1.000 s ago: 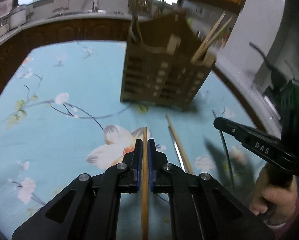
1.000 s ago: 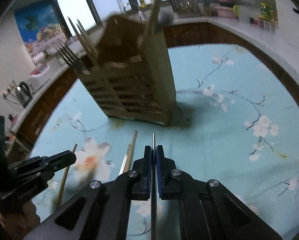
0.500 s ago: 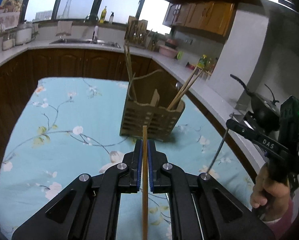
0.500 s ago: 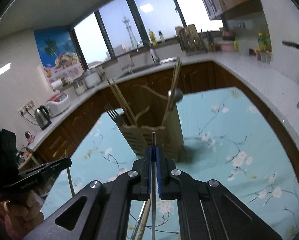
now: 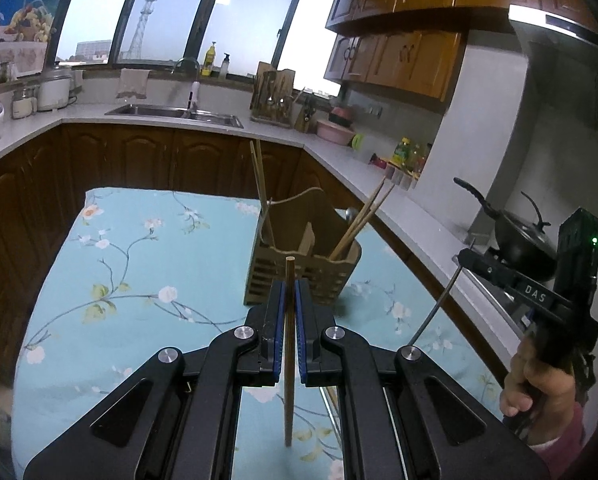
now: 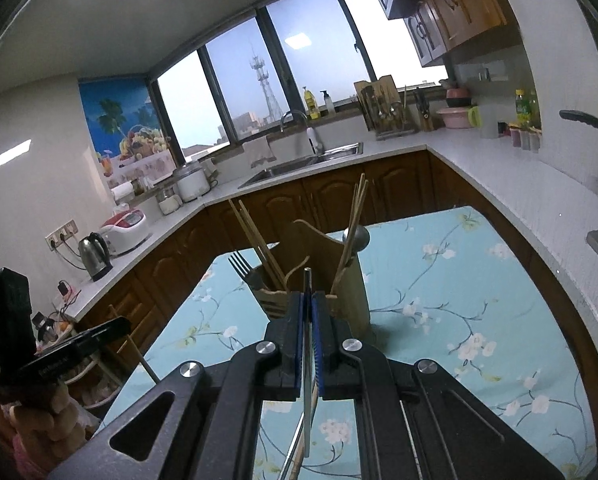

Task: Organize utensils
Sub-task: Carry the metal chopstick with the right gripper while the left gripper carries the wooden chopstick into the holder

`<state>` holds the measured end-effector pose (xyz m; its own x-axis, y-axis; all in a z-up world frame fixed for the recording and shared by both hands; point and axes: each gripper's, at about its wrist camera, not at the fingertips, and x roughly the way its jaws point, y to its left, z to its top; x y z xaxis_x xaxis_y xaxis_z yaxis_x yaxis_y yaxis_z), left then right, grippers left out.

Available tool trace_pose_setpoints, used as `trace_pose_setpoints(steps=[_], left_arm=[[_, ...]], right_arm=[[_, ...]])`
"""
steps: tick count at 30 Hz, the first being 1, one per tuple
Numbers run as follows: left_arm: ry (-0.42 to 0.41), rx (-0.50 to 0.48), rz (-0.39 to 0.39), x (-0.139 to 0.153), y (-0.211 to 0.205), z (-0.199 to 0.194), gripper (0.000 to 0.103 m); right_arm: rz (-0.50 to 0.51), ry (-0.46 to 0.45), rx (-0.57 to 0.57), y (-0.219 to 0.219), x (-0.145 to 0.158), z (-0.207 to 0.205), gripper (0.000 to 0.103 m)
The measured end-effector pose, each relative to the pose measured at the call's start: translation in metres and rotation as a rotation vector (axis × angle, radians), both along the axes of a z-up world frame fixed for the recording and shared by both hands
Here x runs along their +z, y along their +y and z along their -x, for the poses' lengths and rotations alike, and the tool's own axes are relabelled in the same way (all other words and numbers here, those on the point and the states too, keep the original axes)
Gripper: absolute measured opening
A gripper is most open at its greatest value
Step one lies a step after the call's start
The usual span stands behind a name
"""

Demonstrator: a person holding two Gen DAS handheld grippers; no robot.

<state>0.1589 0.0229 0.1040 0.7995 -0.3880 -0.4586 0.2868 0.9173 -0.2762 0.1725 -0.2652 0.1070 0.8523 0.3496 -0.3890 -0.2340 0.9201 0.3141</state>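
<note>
Kitchen counters of dark wood with pale tops wrap round a table spread with a light-blue floral tablecloth (image 5: pixel 139 264), and on that cloth stands the slatted wooden utensil holder (image 5: pixel 299 276), upright, toward the far right part of the table. Its compartments hold several wooden chopsticks (image 6: pixel 255 236) leaning outward, a fork (image 6: pixel 241 266) with tines up at the left side as the right wrist view shows it, and a spoon (image 6: pixel 357 236) with its bowl up. Just in front of the holder, above the cloth, the left gripper (image 5: pixel 289 292) has its blue pads pressed together on a single wooden chopstick (image 5: pixel 288 360), which runs along the line of the fingers and sticks out past the tips toward the holder. The right gripper (image 6: pixel 307 304) is likewise pinched on a thin metal chopstick (image 6: pixel 307 380), grey and straight, its tip poking out beyond the pads; in the left wrist view this rod slants down from the gripper held in a hand (image 5: pixel 539 388) with a pink sleeve. More utensils lie on the cloth below the right gripper, too hidden to name. Behind the table are a sink (image 5: pixel 175 112) under wide windows, a rice cooker (image 6: pixel 193 182), a kettle (image 6: pixel 95 256), and a black wok (image 5: pixel 523 240) on the stove at right.
</note>
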Motion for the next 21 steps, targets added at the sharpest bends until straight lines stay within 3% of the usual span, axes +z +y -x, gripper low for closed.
trace_pose_setpoints(steps=[12,21], left_arm=[[-0.055,0.019,0.024,0.017,0.003,-0.008,0.004],[-0.146,0.046,0.048,0.048,0.003,-0.027,0.004]], right_arm=[[-0.006,-0.044,-0.019,-0.003,0.014,-0.008,0.004],[-0.011,-0.091,-0.039,-0.003,0.030,-0.027,0.004]])
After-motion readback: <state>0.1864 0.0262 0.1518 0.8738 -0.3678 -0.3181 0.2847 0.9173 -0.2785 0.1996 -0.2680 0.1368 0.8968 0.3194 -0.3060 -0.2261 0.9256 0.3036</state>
